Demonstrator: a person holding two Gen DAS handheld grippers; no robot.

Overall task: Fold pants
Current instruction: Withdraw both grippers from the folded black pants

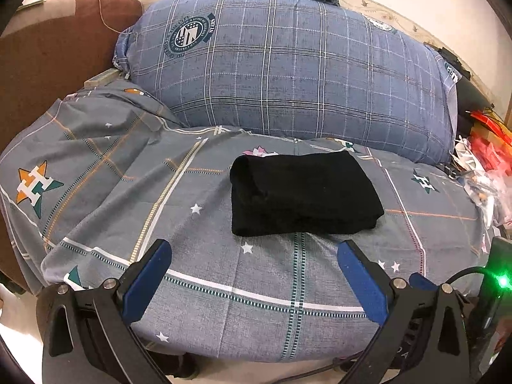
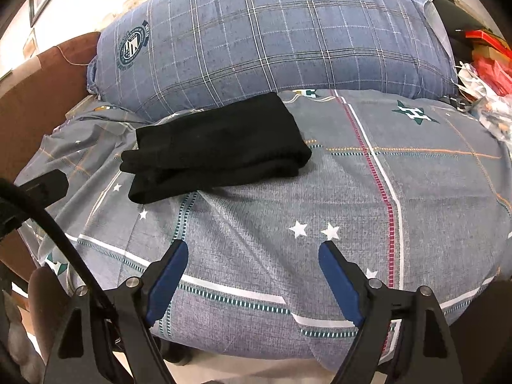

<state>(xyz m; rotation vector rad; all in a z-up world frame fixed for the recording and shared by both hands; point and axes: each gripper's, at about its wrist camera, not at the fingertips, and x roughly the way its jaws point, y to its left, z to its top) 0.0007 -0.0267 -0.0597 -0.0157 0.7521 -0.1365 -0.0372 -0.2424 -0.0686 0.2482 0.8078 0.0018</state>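
Observation:
The black pants (image 1: 302, 193) lie folded into a compact rectangle on the grey patterned bedsheet (image 1: 204, 275). They also show in the right wrist view (image 2: 214, 147), left of centre. My left gripper (image 1: 252, 246) is open and empty, hovering just in front of the pants' near edge. My right gripper (image 2: 252, 246) is open and empty, over bare sheet (image 2: 320, 192), nearer the bed's front edge and to the right of the pants. Neither gripper touches the pants.
A large blue plaid pillow (image 1: 288, 70) lies behind the pants. A brown cushion (image 1: 48, 57) stands at the left. Red packets and plastic clutter (image 1: 486, 160) sit at the bed's right edge. The other gripper's body with a green light (image 1: 499, 281) is at the right.

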